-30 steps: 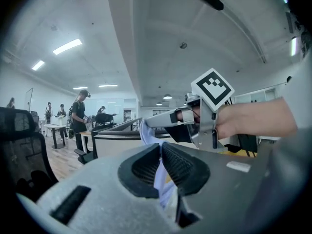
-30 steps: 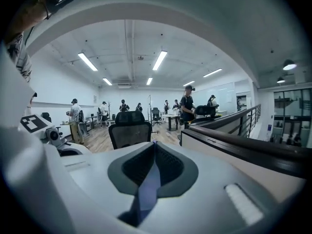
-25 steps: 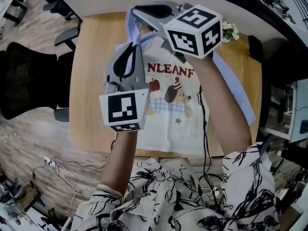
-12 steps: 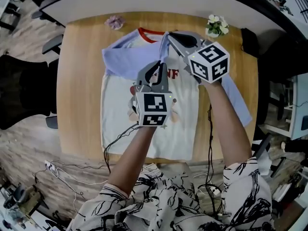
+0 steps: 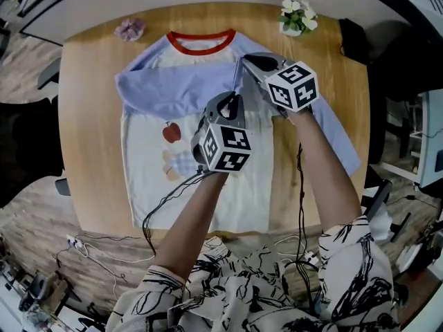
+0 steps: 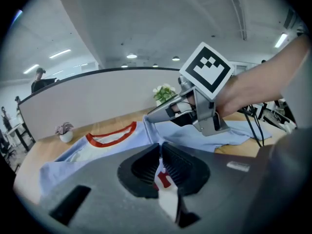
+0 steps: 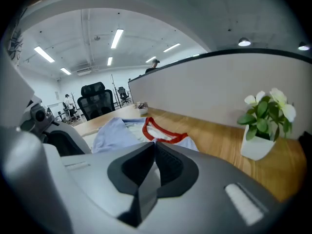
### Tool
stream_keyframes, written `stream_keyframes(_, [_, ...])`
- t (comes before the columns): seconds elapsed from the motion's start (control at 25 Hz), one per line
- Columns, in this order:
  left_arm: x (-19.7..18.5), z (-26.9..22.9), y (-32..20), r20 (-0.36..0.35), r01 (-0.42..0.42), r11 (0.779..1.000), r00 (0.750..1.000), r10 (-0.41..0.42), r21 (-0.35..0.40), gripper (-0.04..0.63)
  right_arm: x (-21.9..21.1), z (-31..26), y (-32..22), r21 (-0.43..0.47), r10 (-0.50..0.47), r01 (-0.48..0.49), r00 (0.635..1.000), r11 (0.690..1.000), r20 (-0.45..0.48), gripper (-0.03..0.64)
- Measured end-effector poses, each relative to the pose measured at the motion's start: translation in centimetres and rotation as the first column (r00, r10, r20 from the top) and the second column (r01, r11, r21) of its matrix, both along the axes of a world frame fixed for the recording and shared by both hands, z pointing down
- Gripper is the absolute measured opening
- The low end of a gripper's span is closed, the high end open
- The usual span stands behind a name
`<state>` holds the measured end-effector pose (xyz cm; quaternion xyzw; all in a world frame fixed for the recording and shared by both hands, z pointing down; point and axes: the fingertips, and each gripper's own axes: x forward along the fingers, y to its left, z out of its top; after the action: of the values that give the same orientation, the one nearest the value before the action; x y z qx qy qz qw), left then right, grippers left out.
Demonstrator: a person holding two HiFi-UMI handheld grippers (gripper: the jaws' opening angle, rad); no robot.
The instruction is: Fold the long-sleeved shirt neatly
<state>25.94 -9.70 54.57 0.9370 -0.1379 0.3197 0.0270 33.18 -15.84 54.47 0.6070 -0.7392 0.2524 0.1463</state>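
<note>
shirt lies flat, front up, on table, red collar toward far edge, one blue sleeve laid across the chest. left gripper clamped tight on white cloth with red print at mid-chest. right gripper clamped tight on blue cloth just beyond, near collar.

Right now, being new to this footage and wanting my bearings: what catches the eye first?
A long-sleeved shirt with a red collar lies spread on the wooden table, one blue sleeve folded across its chest. Over its middle, the left gripper and right gripper are both shut on its fabric.
</note>
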Motion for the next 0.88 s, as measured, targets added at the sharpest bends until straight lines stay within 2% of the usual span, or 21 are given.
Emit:
stream_keyframes(0.16, [1.8, 1.9, 0.9, 0.037, -0.053, 0.998, 0.998, 0.052, 0.024, 0.025, 2.0, 2.7, 1.2, -0.069, 0.029, -0.029, 1.000, 0.997, 0.008, 0.025])
stream_keyframes(0.24, [2.6, 2.9, 1.9, 0.047, -0.122, 0.992, 0.992, 0.120, 0.026, 0.041, 2.8, 3.8, 1.6, -0.099, 0.052, -0.050, 0.998, 0.994, 0.022, 0.037])
stream_keyframes(0.28, [3.0, 3.3, 2.8, 0.045, -0.171, 0.985, 0.984, 0.171, 0.010, 0.077, 3.2, 4.2, 1.8, -0.108, 0.068, -0.064, 0.997, 0.992, 0.034, 0.069])
stream_keyframes(0.32, [3.1, 3.6, 3.8, 0.037, -0.218, 0.976, 0.975, 0.218, -0.014, 0.158, 3.8, 4.3, 2.1, -0.112, 0.088, -0.082, 0.995, 0.990, 0.050, 0.119])
stream_keyframes(0.36, [3.1, 3.6, 4.6, 0.024, -0.251, 0.967, 0.967, 0.252, -0.034, 0.249, 4.5, 4.3, 2.4, -0.107, 0.112, -0.104, 0.991, 0.989, 0.069, 0.154])
stream_keyframes(0.4, [2.9, 3.4, 5.0, 0.011, -0.270, 0.962, 0.963, 0.271, -0.041, 0.273, 5.2, 4.0, 2.7, -0.096, 0.136, -0.128, 0.987, 0.987, 0.088, 0.166])
stream_keyframes(0.52, [1.6, 2.2, 4.5, -0.015, -0.277, 0.961, 0.961, 0.276, -0.020, 0.308, 6.4, 2.3, 3.2, -0.046, 0.174, -0.170, 0.979, 0.984, 0.108, 0.206])
stream_keyframes(0.68, [1.1, 1.5, 3.2, -0.026, -0.280, 0.959, 0.960, 0.279, -0.041, 0.312, 6.3, -0.6, 3.8, 0.033, 0.189, -0.192, 0.979, 0.981, 0.082, 0.207])
stream_keyframes(0.76, [1.7, 2.1, 4.1, -0.015, -0.325, 0.943, 0.946, 0.325, -0.075, 0.299, 5.6, -1.6, 4.9, 0.059, 0.201, -0.204, 0.978, 0.977, 0.061, 0.193])
stream_keyframes(0.88, [3.4, 4.1, 7.4, 0.019, -0.407, 0.895, 0.909, 0.417, -0.182, 0.307, 4.9, -3.3, 8.8, 0.086, 0.253, -0.256, 0.966, 0.963, 0.052, 0.228])
